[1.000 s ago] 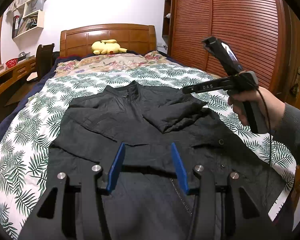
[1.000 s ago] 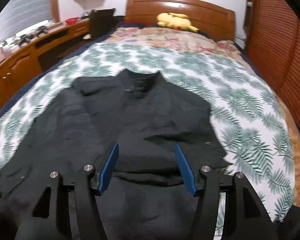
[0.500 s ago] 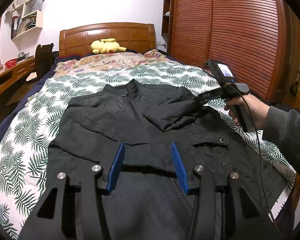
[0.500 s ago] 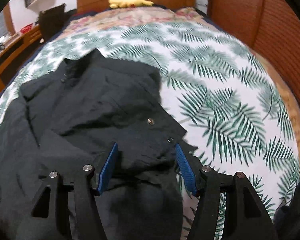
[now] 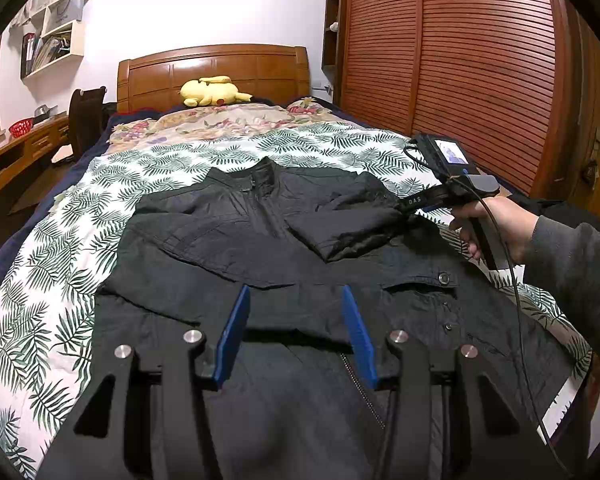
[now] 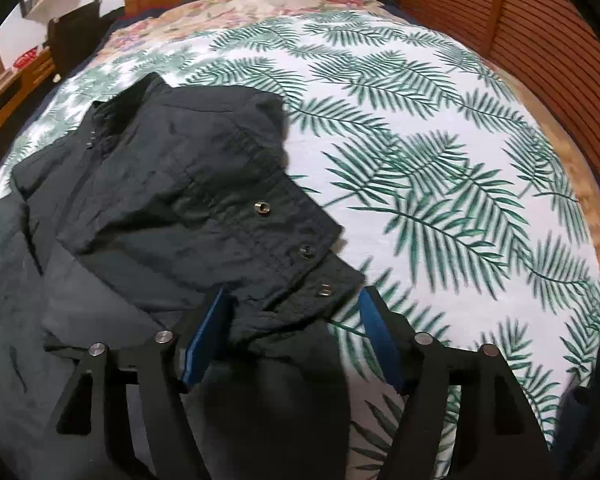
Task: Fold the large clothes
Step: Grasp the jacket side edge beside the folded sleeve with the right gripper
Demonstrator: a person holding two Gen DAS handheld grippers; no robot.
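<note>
A black jacket (image 5: pixel 240 232) lies front-up on the palm-leaf bedspread (image 5: pixel 60 280), collar towards the headboard. Its right sleeve (image 5: pixel 348 228) is folded in across the chest. My left gripper (image 5: pixel 294 296) hovers open over the jacket's lower front with nothing between its blue pads. A hand in a grey sleeve (image 5: pixel 496 224) holds my right gripper (image 5: pixel 404 208) low at the jacket's right edge. In the right wrist view the right gripper (image 6: pixel 292 300) has its jaws opening, and the snap-studded sleeve cuff (image 6: pixel 326 290) of the jacket (image 6: pixel 160 180) lies loose between them.
A yellow plush toy (image 5: pixel 212 92) lies by the wooden headboard (image 5: pixel 212 68). Louvred wardrobe doors (image 5: pixel 480 60) run along the right of the bed. A desk (image 5: pixel 16 152) and dark chair (image 5: pixel 84 120) stand to the left. Bare bedspread (image 6: pixel 440 180) lies right of the jacket.
The right gripper came down and rightward to the jacket's right edge beside the folded sleeve, and its jaws spread wider. The left gripper stayed where it was.
</note>
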